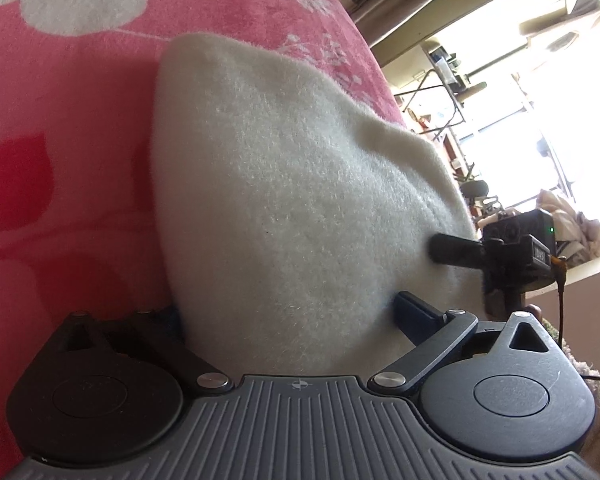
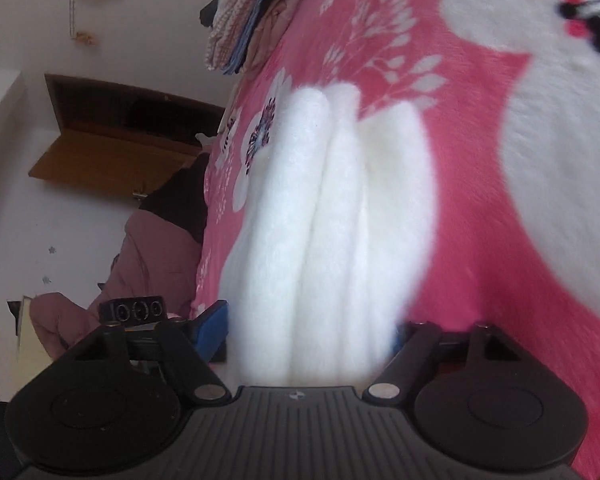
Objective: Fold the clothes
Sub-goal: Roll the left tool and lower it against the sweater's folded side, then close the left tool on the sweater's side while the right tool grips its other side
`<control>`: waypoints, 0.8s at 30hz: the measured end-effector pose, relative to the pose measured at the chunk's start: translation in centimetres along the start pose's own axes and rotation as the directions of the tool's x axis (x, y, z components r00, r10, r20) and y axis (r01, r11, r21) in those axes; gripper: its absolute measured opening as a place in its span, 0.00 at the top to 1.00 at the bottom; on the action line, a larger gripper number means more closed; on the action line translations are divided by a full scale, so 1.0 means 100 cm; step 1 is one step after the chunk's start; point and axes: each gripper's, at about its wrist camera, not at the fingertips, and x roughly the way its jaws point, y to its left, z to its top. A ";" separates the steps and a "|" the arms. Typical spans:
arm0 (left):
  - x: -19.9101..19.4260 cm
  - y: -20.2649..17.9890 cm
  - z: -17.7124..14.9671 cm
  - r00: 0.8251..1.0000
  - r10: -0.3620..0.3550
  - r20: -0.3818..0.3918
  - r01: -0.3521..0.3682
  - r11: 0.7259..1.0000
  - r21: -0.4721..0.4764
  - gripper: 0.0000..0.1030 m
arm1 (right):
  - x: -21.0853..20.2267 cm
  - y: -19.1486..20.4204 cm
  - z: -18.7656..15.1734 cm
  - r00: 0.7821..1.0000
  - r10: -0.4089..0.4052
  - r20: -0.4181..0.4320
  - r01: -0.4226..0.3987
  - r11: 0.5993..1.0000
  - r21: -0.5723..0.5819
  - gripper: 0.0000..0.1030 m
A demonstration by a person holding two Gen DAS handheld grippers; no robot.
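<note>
A thick white fleece garment (image 1: 292, 184) lies folded into a bundle on the pink flowered blanket (image 1: 60, 168). My left gripper (image 1: 288, 312) is shut on its near end, jaws spread wide by the bundle; one blue finger (image 1: 416, 312) shows and the other is mostly hidden. In the right wrist view the same garment (image 2: 332, 216) appears as three stacked layers. My right gripper (image 2: 306, 332) clamps them, one blue finger (image 2: 212, 328) on the outer side and the other buried against the blanket (image 2: 480, 208). The right gripper's body (image 1: 516, 256) shows across the bundle.
A pile of mixed clothes (image 2: 244, 28) sits at the far end of the bed. Beyond the bed edge are mauve cloth (image 2: 152, 248), a wooden door (image 2: 120, 128), and, on the other side, shelves and a bright window (image 1: 540, 100).
</note>
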 end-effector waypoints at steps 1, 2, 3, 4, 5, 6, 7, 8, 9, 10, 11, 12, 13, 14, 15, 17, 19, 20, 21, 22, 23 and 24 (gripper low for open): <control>0.000 0.000 0.000 1.000 0.001 0.007 -0.001 1.000 -0.006 0.03 | 0.001 0.000 0.000 1.000 0.002 0.003 -0.002 1.000 0.000 0.24; -0.002 0.001 -0.002 1.000 0.001 0.012 -0.001 1.000 -0.010 0.04 | 0.002 0.000 0.000 1.000 0.005 0.006 -0.005 1.000 0.000 0.24; -0.003 0.000 -0.003 1.000 0.004 0.017 -0.004 1.000 -0.013 0.04 | 0.003 0.000 0.000 1.000 0.007 0.009 -0.007 1.000 0.000 0.24; -0.004 -0.002 -0.004 1.000 0.011 0.022 -0.011 1.000 -0.009 0.05 | 0.004 0.000 0.000 1.000 0.009 0.013 -0.009 1.000 0.000 0.24; -0.007 -0.004 -0.006 0.999 0.020 0.029 -0.020 1.000 0.002 0.06 | 0.004 0.000 0.000 1.000 0.012 0.016 -0.012 1.000 0.000 0.27; -0.009 -0.006 -0.007 0.999 0.023 0.033 -0.023 1.000 0.017 0.08 | 0.005 0.000 0.000 1.000 0.014 0.019 -0.014 1.000 0.000 0.29; -0.010 -0.008 -0.009 0.999 0.025 0.037 -0.026 0.999 0.031 0.09 | 0.006 0.000 0.000 1.000 0.016 0.022 -0.016 1.000 0.000 0.30; -0.010 -0.008 -0.009 0.999 0.024 0.037 -0.026 0.999 0.037 0.09 | 0.005 0.003 -0.002 1.000 0.022 0.019 -0.021 1.000 -0.013 0.31; -0.010 -0.008 -0.009 0.999 0.024 0.037 -0.025 0.999 0.042 0.09 | 0.003 0.002 -0.005 0.999 0.027 0.022 -0.026 1.000 -0.012 0.31; -0.008 -0.006 -0.008 0.999 0.025 0.034 -0.026 0.999 0.033 0.09 | 0.002 0.001 -0.008 0.999 0.032 0.027 -0.031 0.999 -0.009 0.31; -0.005 -0.005 -0.005 0.999 0.025 0.032 -0.026 1.000 0.018 0.09 | 0.004 -0.001 -0.006 0.999 0.029 0.031 -0.029 1.000 0.001 0.31; -0.004 -0.003 -0.004 0.999 0.023 0.028 -0.023 1.000 0.002 0.08 | 0.008 -0.003 -0.004 0.999 0.025 0.036 -0.025 1.000 0.012 0.31; -0.004 -0.002 -0.002 0.999 0.021 0.029 -0.021 1.000 -0.007 0.08 | 0.011 -0.003 -0.002 0.999 0.023 0.040 -0.023 1.000 0.017 0.31; -0.003 -0.002 -0.001 0.999 0.019 0.029 -0.019 1.000 -0.016 0.08 | 0.014 -0.002 0.000 0.999 0.021 0.043 -0.022 1.000 0.021 0.31; -0.003 -0.001 -0.002 0.999 0.018 0.032 -0.017 1.000 -0.015 0.08 | 0.015 -0.001 0.000 0.999 0.020 0.048 -0.021 1.000 0.020 0.31; -0.005 0.000 -0.005 0.999 0.016 0.036 -0.016 1.000 -0.015 0.08 | 0.016 0.000 -0.001 0.998 0.018 0.056 -0.019 1.000 0.016 0.32; -0.007 0.001 -0.007 0.999 0.018 0.037 -0.018 1.000 -0.020 0.08 | 0.015 0.001 -0.002 0.998 0.018 0.061 -0.018 1.000 0.013 0.32; -0.008 -0.001 -0.007 0.999 0.023 0.037 -0.022 1.000 -0.019 0.08 | 0.015 0.001 -0.002 0.998 0.017 0.062 -0.018 1.000 0.012 0.32; -0.009 -0.002 -0.007 0.999 0.028 0.037 -0.028 0.999 -0.019 0.09 | 0.015 0.002 -0.003 0.998 0.015 0.063 -0.016 1.000 0.010 0.32; -0.011 -0.004 -0.008 0.999 0.035 0.039 -0.035 0.999 -0.016 0.09 | 0.014 0.003 -0.004 0.998 0.011 0.065 -0.011 1.000 0.007 0.32; -0.012 -0.006 -0.008 0.998 0.043 0.041 -0.042 0.999 -0.013 0.10 | 0.013 0.007 -0.004 0.998 0.002 0.067 -0.002 1.000 0.001 0.33; -0.013 -0.008 -0.009 0.998 0.047 0.045 -0.047 0.999 -0.009 0.10 | 0.012 0.010 -0.006 0.997 -0.005 0.072 0.005 1.000 -0.007 0.34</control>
